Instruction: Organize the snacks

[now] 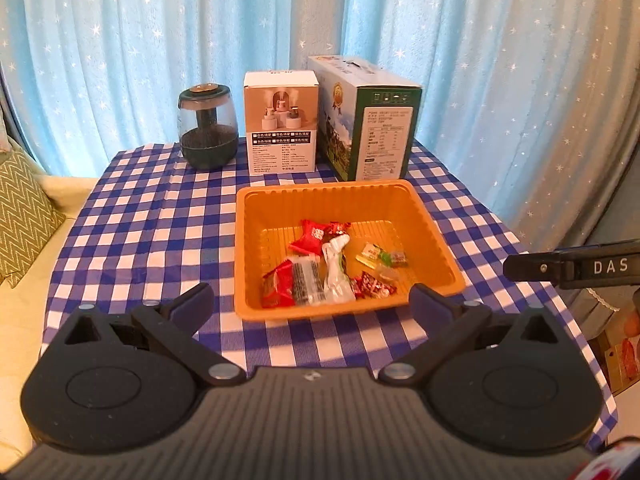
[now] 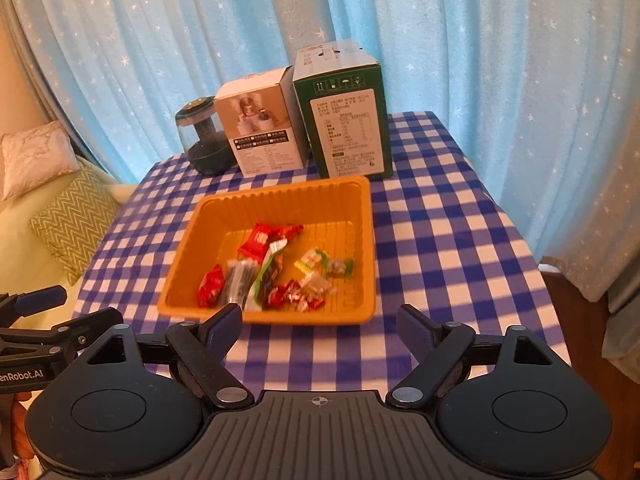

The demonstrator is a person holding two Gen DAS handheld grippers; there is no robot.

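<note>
An orange tray (image 1: 434, 236) is seen in the middle of the tabletop (image 1: 132, 216), which is covered in a blue-and-white checked cloth, and the wrapped snacks (image 1: 320, 268) are all gathered inside it: red packets at the back and near-left, a white-and-green wrapper in the centre, small yellow and green sweets to the right. The left tongs (image 1: 312, 300) are held above the near edge of the tray, spread wide, and nothing is caught between the fingers (image 1: 192, 304). The right tongs (image 2: 320, 320) are likewise parted over the tray's near rim (image 2: 276, 317), with nothing between them; the snacks (image 2: 276, 272) lie beyond the tips, untouched, slightly blurred in this view. Behind the tray, three things are lined up along the far edge of the tabletop: a dark glass jar (image 1: 208, 128) at the left, a white box (image 1: 282, 120) just beside it, and a taller green-and-white carton (image 1: 368, 120) at the right, close to the tray's back wall. A pale blue curtain with white stars (image 1: 120, 40) is hung across the whole background, and a green zigzag cushion (image 1: 20, 208) is glimpsed off to the left of the tabletop.
</note>
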